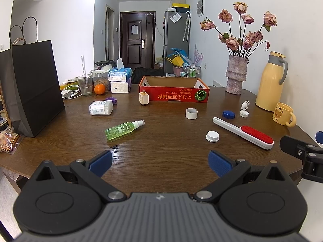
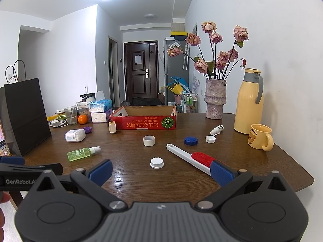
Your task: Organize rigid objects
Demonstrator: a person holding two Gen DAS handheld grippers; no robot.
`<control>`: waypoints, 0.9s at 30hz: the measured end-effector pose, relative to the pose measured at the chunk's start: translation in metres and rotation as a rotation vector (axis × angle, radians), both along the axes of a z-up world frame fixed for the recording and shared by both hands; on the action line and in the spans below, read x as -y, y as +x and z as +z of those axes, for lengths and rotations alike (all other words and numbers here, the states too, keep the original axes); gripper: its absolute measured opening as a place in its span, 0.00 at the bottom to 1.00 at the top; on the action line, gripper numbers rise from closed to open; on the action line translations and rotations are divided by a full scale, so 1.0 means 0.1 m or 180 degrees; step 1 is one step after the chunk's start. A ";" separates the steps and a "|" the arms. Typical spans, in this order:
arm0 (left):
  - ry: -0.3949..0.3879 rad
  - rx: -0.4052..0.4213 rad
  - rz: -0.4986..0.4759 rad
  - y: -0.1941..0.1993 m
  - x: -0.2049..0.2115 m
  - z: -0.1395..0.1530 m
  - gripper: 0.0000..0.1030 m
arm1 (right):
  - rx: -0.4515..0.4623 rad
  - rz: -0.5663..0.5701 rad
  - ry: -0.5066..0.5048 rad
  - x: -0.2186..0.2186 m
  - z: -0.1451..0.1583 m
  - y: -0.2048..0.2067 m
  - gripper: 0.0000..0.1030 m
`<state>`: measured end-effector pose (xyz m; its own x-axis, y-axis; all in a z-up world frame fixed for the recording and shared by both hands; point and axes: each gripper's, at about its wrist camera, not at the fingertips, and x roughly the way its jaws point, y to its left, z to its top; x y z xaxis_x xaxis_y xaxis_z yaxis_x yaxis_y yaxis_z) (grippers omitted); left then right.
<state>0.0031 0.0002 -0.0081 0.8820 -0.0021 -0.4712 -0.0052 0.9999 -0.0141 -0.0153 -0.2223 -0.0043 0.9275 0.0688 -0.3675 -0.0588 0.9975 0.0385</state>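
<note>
Both tools are hanging over the near edge of the tabletop [image 1: 161, 147], the left tool [image 1: 160, 162] and right tool [image 2: 161, 171] each spread wide and gripping nothing. The red box [image 2: 144, 122] is sitting at the far middle. In front of it are lying a white ring [image 2: 148, 140], a ribbed white cap [image 2: 156, 163], a green spray bottle [image 1: 124, 130] and a lint brush [image 1: 244, 133]. The right tool's right finger is overlapping the brush's red end, possibly without touching.
</note>
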 end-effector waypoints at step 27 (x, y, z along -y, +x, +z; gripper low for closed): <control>-0.0025 -0.0114 0.0165 0.71 -0.19 -0.27 1.00 | -0.0143 -0.0164 0.0042 0.23 -0.33 0.66 1.00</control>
